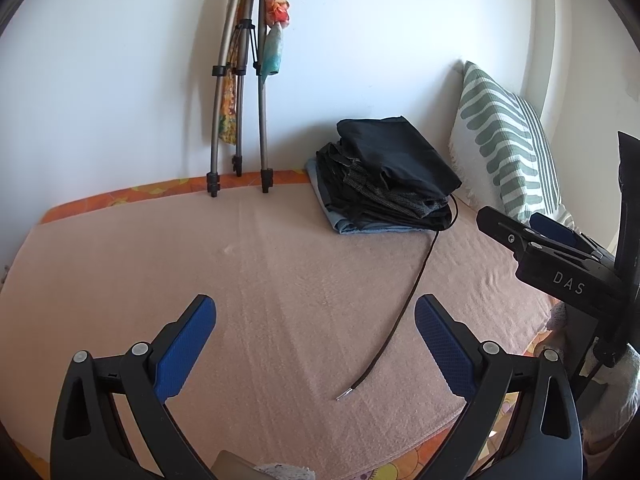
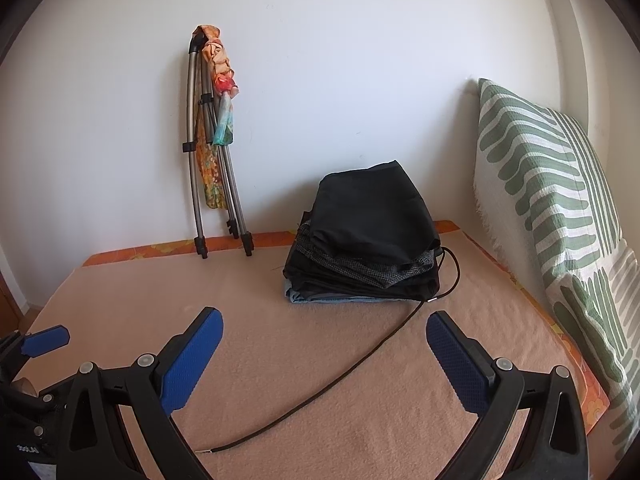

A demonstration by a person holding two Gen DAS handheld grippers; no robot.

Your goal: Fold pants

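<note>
right wrist view puts the stack of folded pants (image 2: 366, 240) straight ahead of my right gripper (image 2: 324, 354), jaws spread, empty. from my left gripper (image 1: 316, 344), also spread, it lies ahead-right, so right looks nearer. its drawstring (image 2: 320, 392) trails back between the fingers.

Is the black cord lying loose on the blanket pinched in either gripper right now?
No. The cord lies flat on the blanket, and both the left gripper and right gripper are open and empty.
</note>
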